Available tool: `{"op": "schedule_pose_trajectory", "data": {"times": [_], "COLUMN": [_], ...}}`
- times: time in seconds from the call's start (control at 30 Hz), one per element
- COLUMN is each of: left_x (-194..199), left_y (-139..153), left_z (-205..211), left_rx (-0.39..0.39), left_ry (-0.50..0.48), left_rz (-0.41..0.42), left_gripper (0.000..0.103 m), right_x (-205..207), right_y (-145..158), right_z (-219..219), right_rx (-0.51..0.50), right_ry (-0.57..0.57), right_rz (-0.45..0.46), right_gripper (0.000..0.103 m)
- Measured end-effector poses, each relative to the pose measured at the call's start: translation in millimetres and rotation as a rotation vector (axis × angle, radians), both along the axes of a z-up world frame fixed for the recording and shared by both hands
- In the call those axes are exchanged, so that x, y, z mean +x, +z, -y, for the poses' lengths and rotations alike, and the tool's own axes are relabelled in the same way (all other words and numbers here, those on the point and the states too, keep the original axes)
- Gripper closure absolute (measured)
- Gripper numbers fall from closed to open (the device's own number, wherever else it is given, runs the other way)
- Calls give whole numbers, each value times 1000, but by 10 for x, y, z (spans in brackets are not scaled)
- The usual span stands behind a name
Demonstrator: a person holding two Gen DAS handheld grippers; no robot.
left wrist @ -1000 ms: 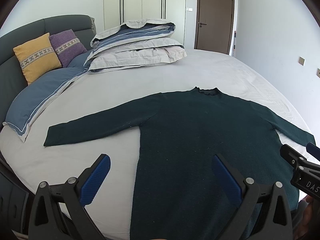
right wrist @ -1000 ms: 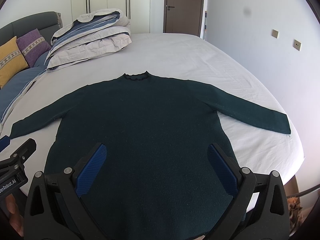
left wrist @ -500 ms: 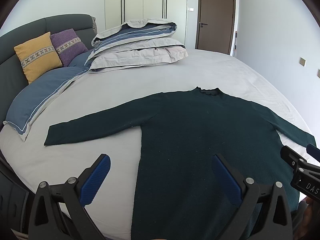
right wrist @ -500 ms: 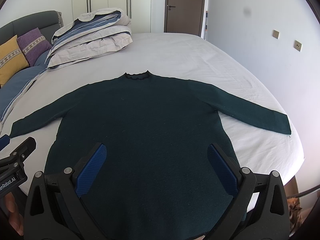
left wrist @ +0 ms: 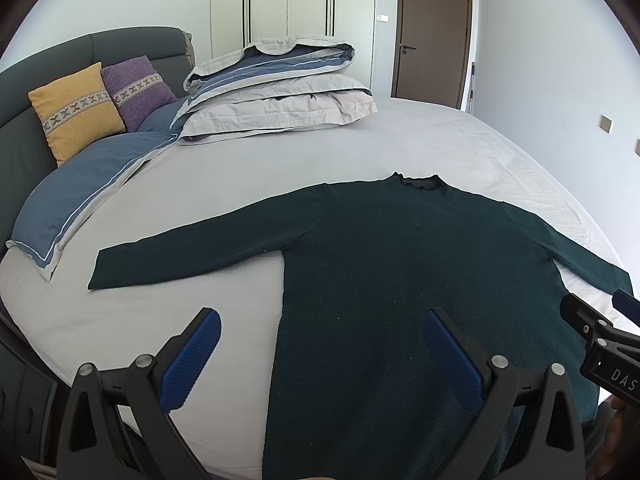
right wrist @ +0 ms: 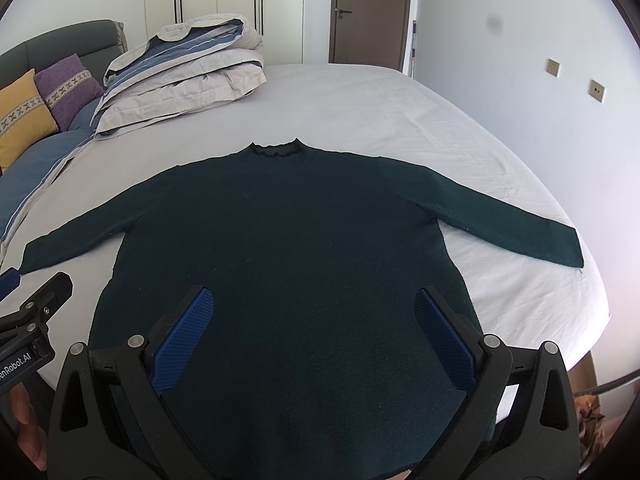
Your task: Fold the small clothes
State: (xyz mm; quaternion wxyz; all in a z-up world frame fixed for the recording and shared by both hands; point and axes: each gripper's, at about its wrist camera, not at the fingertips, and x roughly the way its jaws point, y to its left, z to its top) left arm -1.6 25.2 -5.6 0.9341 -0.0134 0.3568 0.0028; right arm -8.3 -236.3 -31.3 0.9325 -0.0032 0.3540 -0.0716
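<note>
A dark green long-sleeved sweater (left wrist: pixel 400 272) (right wrist: pixel 288 248) lies flat on the white bed sheet (left wrist: pixel 280 168), neck away from me, both sleeves spread out sideways. My left gripper (left wrist: pixel 320 340) hovers open above the sweater's lower left edge, holding nothing. Over the lower middle of the sweater my right gripper (right wrist: pixel 314 312) is open too, nothing between its blue pads. Each gripper shows at the edge of the other's view. The hem lies near the bed's front edge, partly hidden behind the grippers.
A folded duvet (left wrist: pixel 276 92) (right wrist: pixel 184 72) is stacked at the head of the bed. Yellow (left wrist: pixel 76 112) and purple cushions (left wrist: pixel 136 88) lean on the grey headboard beside a blue pillow (left wrist: pixel 80 196). The wall and a door (left wrist: pixel 432 32) stand to the right.
Both views have lifted or tilted very slightly, so the sweater sits a touch lower in frame. The sweater has not moved and both grippers stay open.
</note>
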Motion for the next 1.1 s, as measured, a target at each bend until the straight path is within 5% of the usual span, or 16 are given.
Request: {"op": "schedule_pose_trajectory", "data": {"times": [1.1], "left_x": [21], "left_y": [-65], "left_z": [37], "left_rx": [-8], "left_ry": [0], "left_rz": [-12], "left_gripper": [0], "right_x": [31], "right_y": [-99], "right_z": [89], "right_rx": [29], "right_ry": [-10], "right_rz": [-20], "right_gripper": [1]}}
